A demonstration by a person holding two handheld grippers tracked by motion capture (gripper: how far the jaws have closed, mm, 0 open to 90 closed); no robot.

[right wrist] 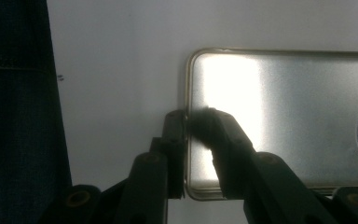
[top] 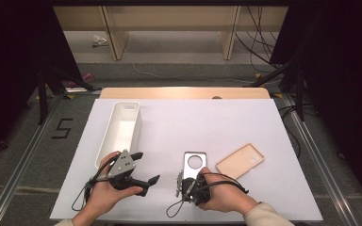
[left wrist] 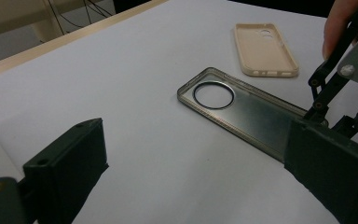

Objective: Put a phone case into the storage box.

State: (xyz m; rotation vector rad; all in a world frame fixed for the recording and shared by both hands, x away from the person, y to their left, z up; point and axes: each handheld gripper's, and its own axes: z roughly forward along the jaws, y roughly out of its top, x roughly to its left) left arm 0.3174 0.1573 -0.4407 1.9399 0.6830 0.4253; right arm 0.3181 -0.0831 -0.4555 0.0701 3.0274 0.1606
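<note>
A clear phone case [top: 194, 162] with a round camera cutout lies flat on the white table top [top: 193, 122] near the front. My right gripper [top: 185, 181] pinches its near short edge. In the right gripper view the jaws [right wrist: 186, 119] sit either side of the raised rim of the case [right wrist: 284, 102], one outside and one on the inner face. My left gripper [top: 149, 166] hovers open to the left, with nothing between its jaws [left wrist: 196, 140]. Ahead of those jaws lie the clear case [left wrist: 242, 107] and the right gripper's linkage [left wrist: 335, 88].
A beige phone case [top: 240, 160] lies hollow side up just right of the clear one, also in the left gripper view [left wrist: 263, 49]. A long white tray [top: 104, 136] stands at the left. Dark blue cloth [right wrist: 14, 116] fills the left edge of the right gripper view.
</note>
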